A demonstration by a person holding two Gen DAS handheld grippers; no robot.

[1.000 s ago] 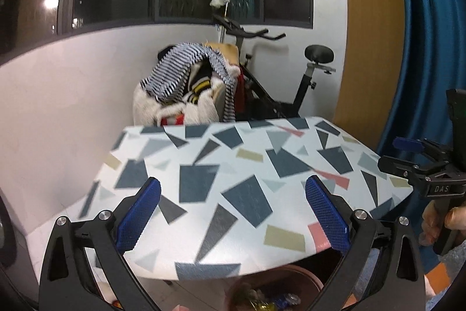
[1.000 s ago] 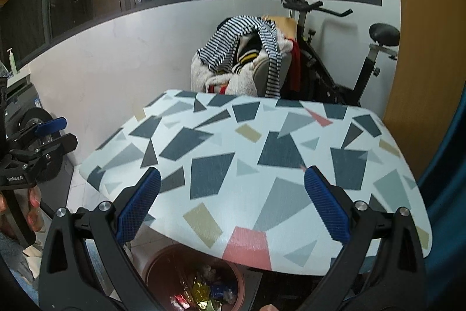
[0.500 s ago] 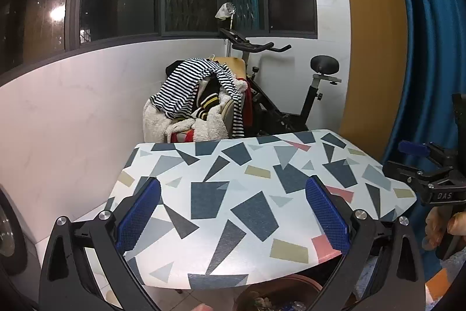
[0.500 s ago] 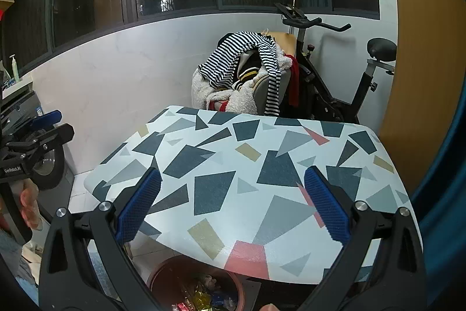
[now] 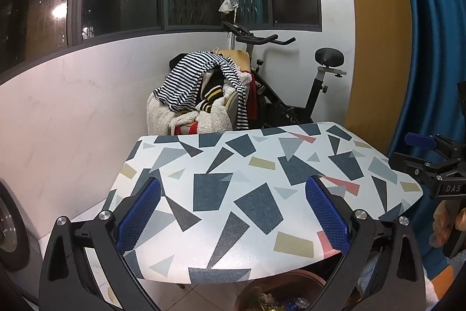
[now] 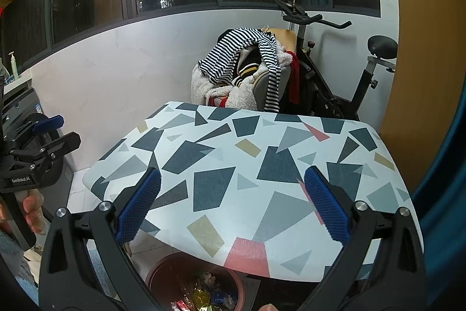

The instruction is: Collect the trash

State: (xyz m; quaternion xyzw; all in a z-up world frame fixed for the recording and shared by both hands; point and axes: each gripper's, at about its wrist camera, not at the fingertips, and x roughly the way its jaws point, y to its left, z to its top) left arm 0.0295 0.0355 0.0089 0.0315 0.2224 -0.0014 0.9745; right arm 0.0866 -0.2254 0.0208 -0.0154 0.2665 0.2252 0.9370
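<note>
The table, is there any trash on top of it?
No, the patterned table top shows only its coloured shapes; the wrappers lie in the brown bin below its near edge.

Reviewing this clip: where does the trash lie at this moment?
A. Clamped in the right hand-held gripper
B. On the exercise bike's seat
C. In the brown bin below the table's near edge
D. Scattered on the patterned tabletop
C: colourful wrappers sit inside the brown bin under the table, and both the right hand-held gripper and the left hand-held gripper are open with nothing between their pads.
</note>
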